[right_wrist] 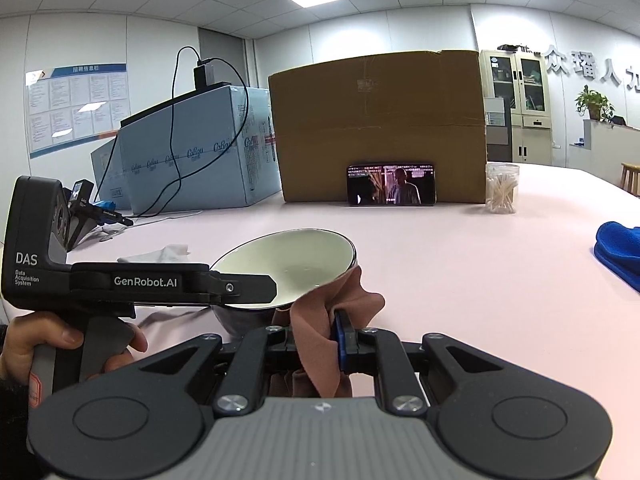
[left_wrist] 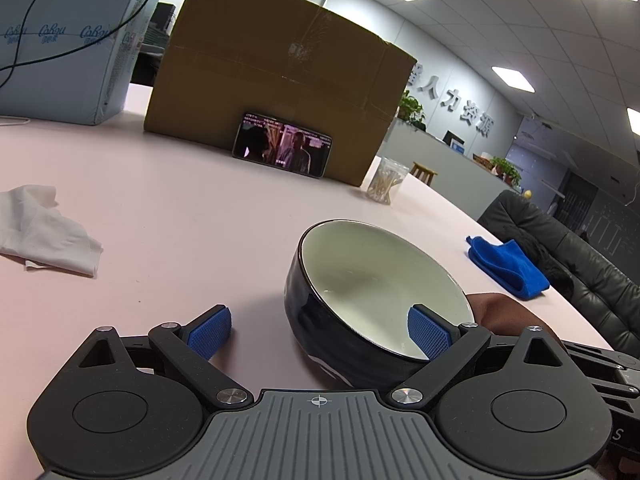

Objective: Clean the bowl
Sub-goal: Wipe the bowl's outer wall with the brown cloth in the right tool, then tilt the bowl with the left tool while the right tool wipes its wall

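A phone (right_wrist: 391, 184) leans against a cardboard box (right_wrist: 378, 124) on the pink desk (right_wrist: 480, 280); cotton swabs (right_wrist: 501, 188) nearby, blue towel (right_wrist: 618, 254) at right.

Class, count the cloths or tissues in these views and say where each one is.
3: the white tissue lies left of the bowl, the blue cloth to its right, the pink cloth in the right tool. Others may be hidden.
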Tool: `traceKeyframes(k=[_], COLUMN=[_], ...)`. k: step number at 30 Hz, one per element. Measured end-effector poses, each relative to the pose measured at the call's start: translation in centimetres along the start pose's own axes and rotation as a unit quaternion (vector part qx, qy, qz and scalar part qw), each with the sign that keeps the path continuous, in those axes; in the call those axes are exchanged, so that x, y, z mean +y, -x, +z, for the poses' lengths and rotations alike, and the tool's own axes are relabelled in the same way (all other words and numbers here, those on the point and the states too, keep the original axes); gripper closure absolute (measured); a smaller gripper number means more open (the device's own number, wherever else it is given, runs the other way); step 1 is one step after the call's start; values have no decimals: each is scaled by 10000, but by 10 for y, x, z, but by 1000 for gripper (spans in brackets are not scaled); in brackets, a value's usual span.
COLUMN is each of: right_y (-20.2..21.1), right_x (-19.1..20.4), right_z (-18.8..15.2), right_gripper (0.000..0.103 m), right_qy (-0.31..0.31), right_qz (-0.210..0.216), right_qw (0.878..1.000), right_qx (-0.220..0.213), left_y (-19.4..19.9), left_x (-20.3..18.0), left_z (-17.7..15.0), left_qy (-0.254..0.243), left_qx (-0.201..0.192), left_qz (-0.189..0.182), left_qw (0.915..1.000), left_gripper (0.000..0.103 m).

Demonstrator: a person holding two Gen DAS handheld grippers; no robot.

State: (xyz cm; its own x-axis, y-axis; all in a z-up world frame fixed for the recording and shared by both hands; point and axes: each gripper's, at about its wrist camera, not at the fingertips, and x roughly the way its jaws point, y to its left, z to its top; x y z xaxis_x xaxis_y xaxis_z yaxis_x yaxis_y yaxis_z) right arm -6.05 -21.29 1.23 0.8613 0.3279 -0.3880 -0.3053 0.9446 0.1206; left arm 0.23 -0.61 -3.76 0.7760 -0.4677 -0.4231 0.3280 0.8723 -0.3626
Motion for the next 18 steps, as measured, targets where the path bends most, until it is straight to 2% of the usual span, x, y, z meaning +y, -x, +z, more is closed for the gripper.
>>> traceKeyframes(k=[10,18], right_y=[-3,-1], right_x=[21,12], right_z=[-3,-1], right_gripper=[86,87], right_qy=[204,57], right_qz=[349,355], right_qw=[9991,9993], right_qx=[150,86], left_y=[-1,-1], left_x=[3,3], left_z=[1,1], left_qy=[-5,-26], left_qx=[1,5], left_qz=[6,17], left_qw=[10000,10000], left_gripper=[6,6])
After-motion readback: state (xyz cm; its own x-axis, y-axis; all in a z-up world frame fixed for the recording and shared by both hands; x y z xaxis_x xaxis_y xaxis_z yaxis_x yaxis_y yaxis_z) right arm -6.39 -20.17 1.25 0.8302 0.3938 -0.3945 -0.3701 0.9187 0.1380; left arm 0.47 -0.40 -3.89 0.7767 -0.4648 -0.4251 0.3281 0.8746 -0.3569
